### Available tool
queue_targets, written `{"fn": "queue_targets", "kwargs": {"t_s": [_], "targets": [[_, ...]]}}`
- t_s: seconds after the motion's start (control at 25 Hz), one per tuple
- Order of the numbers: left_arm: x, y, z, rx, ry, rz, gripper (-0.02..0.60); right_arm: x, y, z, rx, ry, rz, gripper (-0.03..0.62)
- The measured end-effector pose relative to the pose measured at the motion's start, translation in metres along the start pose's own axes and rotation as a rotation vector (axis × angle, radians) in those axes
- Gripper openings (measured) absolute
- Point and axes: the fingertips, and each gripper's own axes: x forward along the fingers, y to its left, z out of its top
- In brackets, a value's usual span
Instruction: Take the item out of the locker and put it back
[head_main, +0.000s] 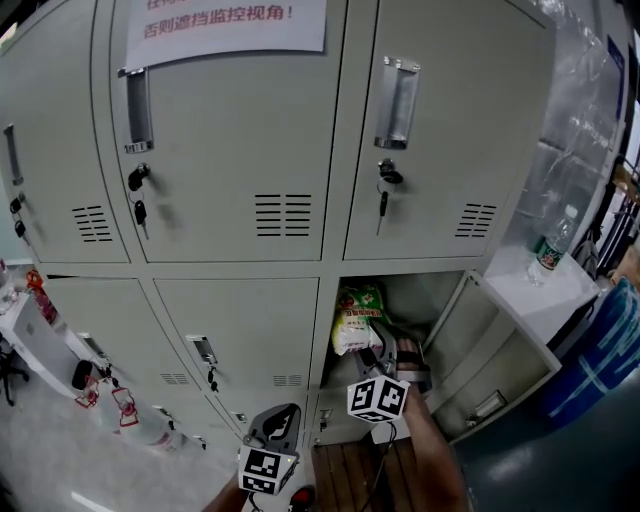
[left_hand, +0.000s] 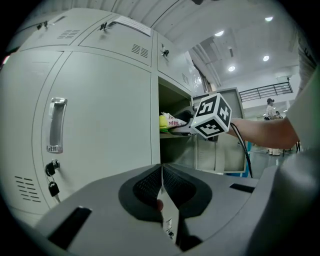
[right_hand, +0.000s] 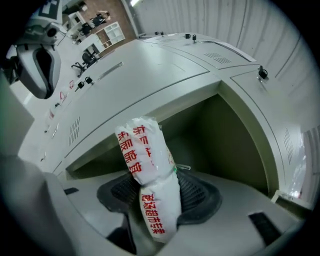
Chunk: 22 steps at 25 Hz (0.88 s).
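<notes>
A white snack bag (head_main: 358, 320) with red print and a green-yellow top sits in the mouth of the open lower locker compartment (head_main: 440, 295). My right gripper (head_main: 388, 360) reaches into that compartment and is shut on the bag (right_hand: 148, 175), which stands up between the pads (right_hand: 197, 192). From the left gripper view the bag (left_hand: 168, 121) shows just inside the opening, next to the right gripper's marker cube (left_hand: 212, 116). My left gripper (head_main: 277, 425) hangs low in front of the closed lower lockers, its jaws (left_hand: 162, 187) shut with nothing between them.
The compartment's door (head_main: 500, 375) swings open to the right. Keys hang in the upper locker doors (head_main: 383, 200). A water bottle (head_main: 551, 245) stands on a white shelf at right, above a blue bin (head_main: 605, 345). Red tags hang on lockers at lower left (head_main: 120, 405).
</notes>
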Motion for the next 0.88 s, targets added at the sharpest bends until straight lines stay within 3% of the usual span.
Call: {"fn": "queue_targets", "kwargs": {"t_s": [0.32, 0.48, 0.64, 0.88], "targets": [[0.005, 0.005, -0.003, -0.010, 0.004, 0.002, 0.029, 0.017, 0.004, -0.001, -0.135, 0.010, 0.004, 0.244], [0.007, 0.004, -0.004, -0.013, 0.006, -0.001, 0.029, 0.017, 0.005, -0.001, -0.110, -0.005, 0.001, 0.265], [0.008, 0.002, -0.004, -0.010, 0.010, -0.006, 0.029, 0.018, 0.008, -0.003, -0.074, -0.014, 0.015, 0.339], [0.007, 0.003, -0.004, -0.010, 0.011, -0.002, 0.029, 0.016, 0.003, -0.006, -0.067, -0.003, -0.009, 0.347]]}}
